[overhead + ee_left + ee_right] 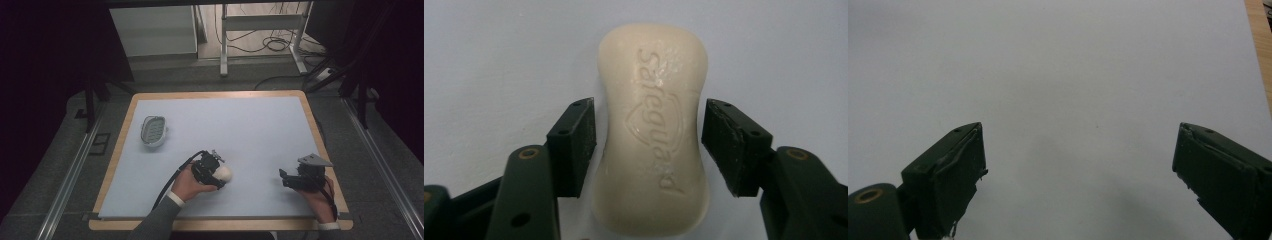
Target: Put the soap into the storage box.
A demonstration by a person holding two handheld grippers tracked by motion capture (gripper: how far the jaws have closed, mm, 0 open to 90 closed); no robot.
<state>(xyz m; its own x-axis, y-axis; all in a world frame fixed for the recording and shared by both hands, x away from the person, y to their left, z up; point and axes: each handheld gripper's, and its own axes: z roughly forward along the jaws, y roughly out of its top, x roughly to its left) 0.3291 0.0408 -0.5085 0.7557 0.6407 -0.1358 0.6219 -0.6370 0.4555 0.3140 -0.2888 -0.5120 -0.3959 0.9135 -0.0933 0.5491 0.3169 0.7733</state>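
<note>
Near the worktop's (pixel 150 102) front edge, the left tool (pixel 649 145) straddles the soap bar (pixel 651 130), released; close squarely on its waist. Right tool (pixel 1078 165) gapes empty.

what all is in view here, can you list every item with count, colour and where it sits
soap bar: 1, cream white with embossed lettering, lying on the mat near the front, between the left gripper's jaws; a thin gap shows on each side
soap dish: 1, white with a grey ribbed insert, left part of the mat, apart from the soap
mat: 1, pale blue-grey, covering the table top
table: 1, light wood edge showing around the mat
white frame: 1, on the floor behind the table, with cables
left gripper: 1, black, around the soap bar
right gripper: 1, black, jaws wide apart over bare mat at front right
hands: 2, at the bottom edge
</note>
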